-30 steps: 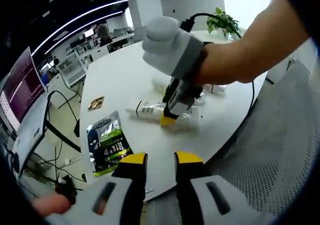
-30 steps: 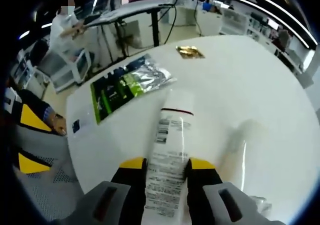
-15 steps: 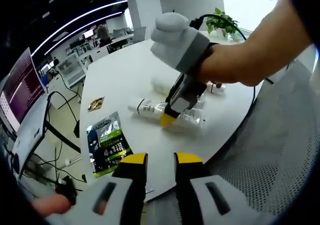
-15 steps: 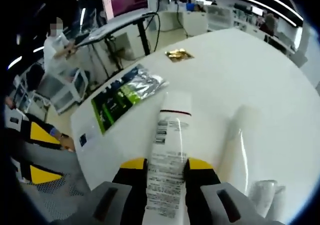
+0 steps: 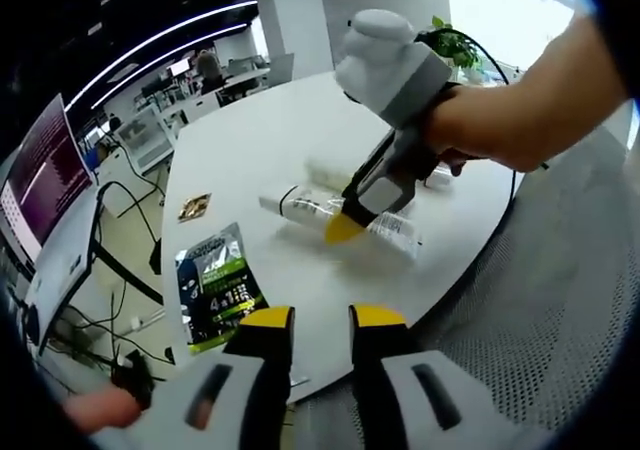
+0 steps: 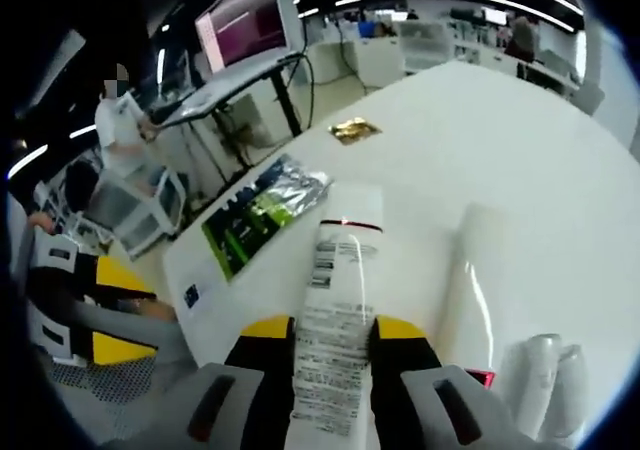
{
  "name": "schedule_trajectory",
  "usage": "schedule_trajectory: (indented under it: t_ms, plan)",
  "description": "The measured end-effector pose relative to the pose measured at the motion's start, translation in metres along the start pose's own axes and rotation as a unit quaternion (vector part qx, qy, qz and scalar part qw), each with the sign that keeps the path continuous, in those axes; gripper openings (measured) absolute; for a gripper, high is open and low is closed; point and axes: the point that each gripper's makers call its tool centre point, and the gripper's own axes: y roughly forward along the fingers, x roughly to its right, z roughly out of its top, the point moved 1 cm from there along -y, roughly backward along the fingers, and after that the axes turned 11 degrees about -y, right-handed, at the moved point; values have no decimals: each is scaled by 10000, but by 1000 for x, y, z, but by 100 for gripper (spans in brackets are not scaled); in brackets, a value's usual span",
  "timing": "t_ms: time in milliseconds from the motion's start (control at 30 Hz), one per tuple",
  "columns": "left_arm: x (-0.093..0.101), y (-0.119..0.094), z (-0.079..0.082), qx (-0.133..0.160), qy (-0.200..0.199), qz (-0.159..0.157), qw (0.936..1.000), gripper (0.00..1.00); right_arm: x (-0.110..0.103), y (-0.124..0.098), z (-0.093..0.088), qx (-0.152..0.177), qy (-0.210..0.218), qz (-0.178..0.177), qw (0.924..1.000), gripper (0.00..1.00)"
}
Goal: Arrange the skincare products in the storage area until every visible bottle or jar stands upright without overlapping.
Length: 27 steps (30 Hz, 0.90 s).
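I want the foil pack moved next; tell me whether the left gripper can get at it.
Probably yes: the left gripper is open and holds nothing, and the green foil pack lies flat on the table just ahead, with nothing between them.

Round white table (image 5: 250,140); on it green foil pouch (image 5: 212,285), small gold packet (image 5: 192,207), white tube (image 6: 472,270), clear bottles (image 6: 545,380)

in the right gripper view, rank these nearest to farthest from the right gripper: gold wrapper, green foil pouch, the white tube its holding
1. The white tube, gripped between the right gripper jaws, lying along them.
2. The green foil pouch, flat on the white table, up and left of the tube's cap.
3. The gold wrapper, farther back on the table, beyond the pouch.
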Motion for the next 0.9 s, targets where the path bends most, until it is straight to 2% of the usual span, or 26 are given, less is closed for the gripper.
schedule_trajectory:
  t_ms: [233, 433, 900]
  plan:
    - [-3, 0, 0, 4, -58, 70, 10000, 15, -2, -2, 4, 146, 124, 166, 9997, 24]
    - [-3, 1, -2, -89, -70, 92, 9999, 16, -1, -9, 12, 419, 254, 295, 9984, 24]
    - [-5, 4, -18, -593, -38, 180, 9981, 23, -7, -42, 20, 974, 676, 693, 9905, 24]
